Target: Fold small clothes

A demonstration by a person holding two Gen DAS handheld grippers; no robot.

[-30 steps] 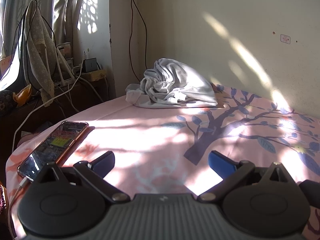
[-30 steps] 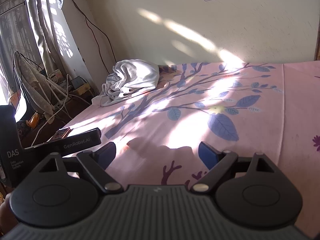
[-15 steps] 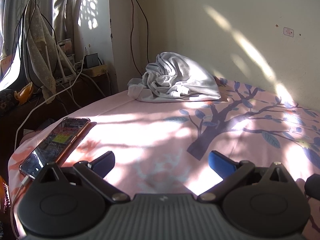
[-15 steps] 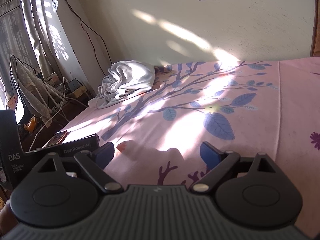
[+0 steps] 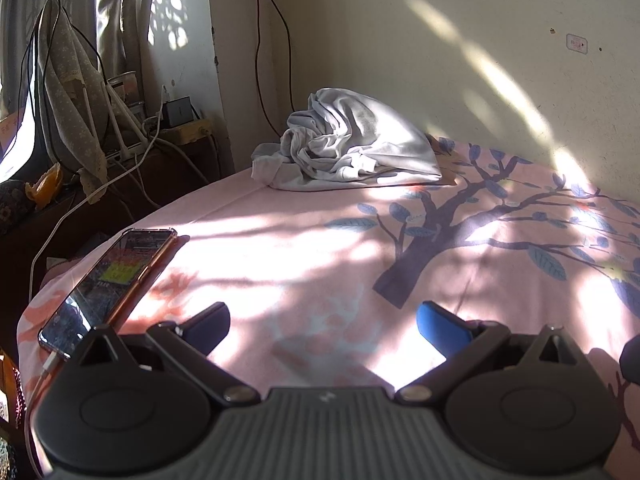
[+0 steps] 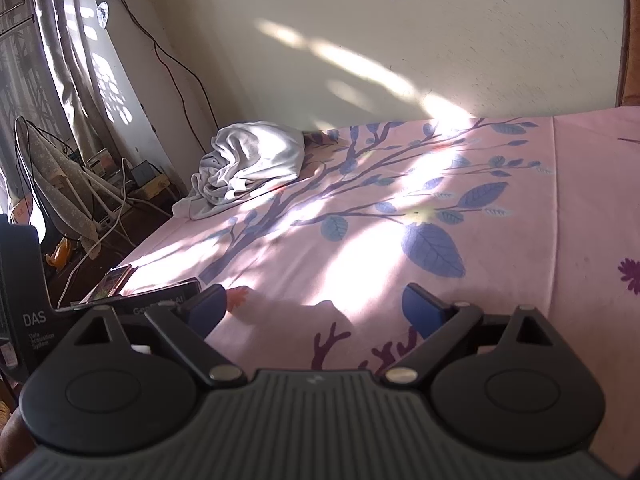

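Left tool point(image 5: 322, 320) and right tool point(image 6: 316, 306) both hang released, jaws spread over bare pink bed sheet point(image 6: 520, 200). A phone point(image 5: 108, 284) lies by the near-left edge. The crumpled white garment point(image 5: 352, 148) sits well apart, at the bed's far corner against the wall.

Crumpled garment point(image 5: 352, 148) heaped on the bed point(image 5: 320, 264) at 12 o'clock, against the wall point(image 5: 440, 40). Phone point(image 5: 108, 280) at 9 o'clock on the bed's edge, well apart from the garment. Cluttered side stand point(image 5: 120, 152) beyond, at 10 o'clock.
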